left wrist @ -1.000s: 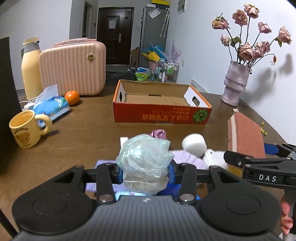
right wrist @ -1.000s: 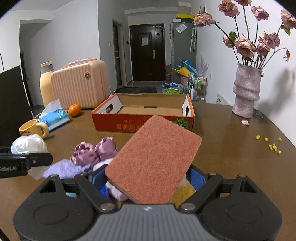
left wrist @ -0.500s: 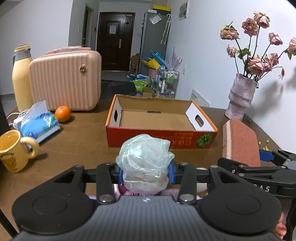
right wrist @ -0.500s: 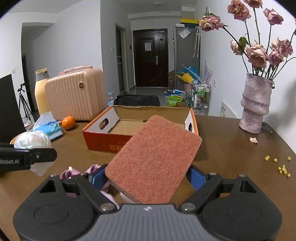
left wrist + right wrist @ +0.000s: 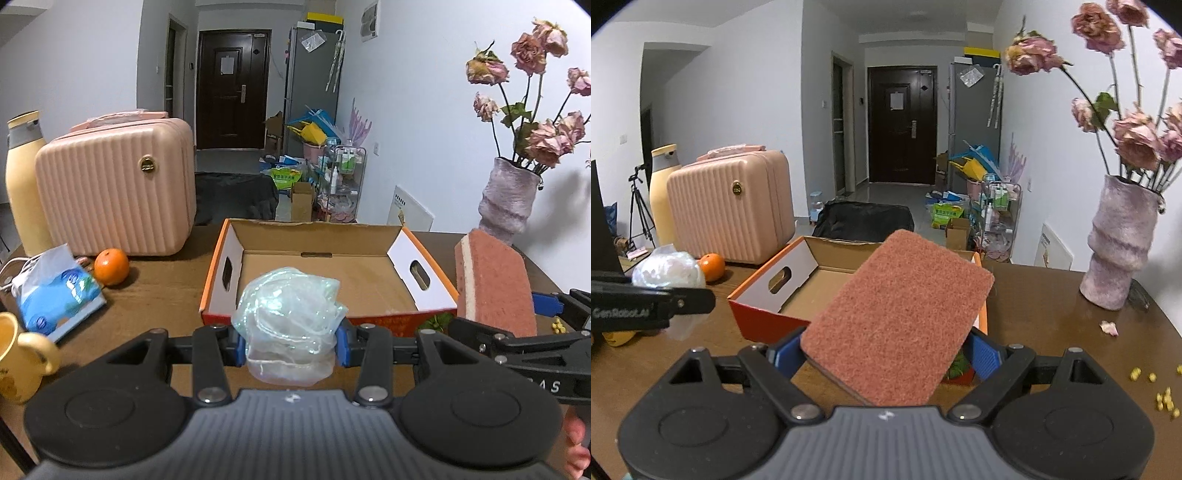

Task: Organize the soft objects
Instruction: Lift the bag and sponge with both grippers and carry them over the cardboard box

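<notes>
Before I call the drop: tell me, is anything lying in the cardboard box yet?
No. The box shows only its bare cardboard floor; the mesh ball and sponge are still held in the jaws.

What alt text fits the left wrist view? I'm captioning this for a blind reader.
The left tongs grip a crumpled ball of pale, translucent mesh in front of an empty orange cardboard box on a brown table. At right, the other tongs hold a red-topped sponge; a pink case, an orange and a tissue pack lie left.
</notes>
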{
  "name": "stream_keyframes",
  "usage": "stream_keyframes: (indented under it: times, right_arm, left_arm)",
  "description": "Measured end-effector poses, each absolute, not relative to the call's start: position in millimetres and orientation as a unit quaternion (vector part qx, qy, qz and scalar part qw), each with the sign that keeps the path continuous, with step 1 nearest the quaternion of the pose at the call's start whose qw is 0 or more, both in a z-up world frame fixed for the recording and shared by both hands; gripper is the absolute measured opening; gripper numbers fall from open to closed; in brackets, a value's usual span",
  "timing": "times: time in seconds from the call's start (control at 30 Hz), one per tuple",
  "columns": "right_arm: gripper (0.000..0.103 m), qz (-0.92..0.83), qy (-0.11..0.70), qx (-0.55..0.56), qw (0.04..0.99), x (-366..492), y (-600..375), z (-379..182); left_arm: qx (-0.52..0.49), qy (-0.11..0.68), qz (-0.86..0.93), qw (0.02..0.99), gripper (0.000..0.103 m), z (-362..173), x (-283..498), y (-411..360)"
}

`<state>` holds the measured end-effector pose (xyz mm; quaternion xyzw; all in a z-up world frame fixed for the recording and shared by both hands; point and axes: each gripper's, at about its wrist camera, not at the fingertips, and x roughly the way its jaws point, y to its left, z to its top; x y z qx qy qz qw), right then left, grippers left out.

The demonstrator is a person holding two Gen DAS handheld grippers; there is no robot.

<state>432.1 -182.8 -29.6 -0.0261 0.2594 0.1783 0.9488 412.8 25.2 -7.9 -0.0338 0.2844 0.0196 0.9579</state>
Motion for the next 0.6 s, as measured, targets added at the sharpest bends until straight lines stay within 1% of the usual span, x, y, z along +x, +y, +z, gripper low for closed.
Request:
stream_keyframes:
  times: [0.6]
  right_arm:
    - [0.089, 0.209, 0.271, -0.045, 0.939, 533.3, -163.3, -31.0]
  left_arm:
    - [-0.013, 0.293, 0.039, 0.955, 0.043, -16.7, 528.7, 27.9]
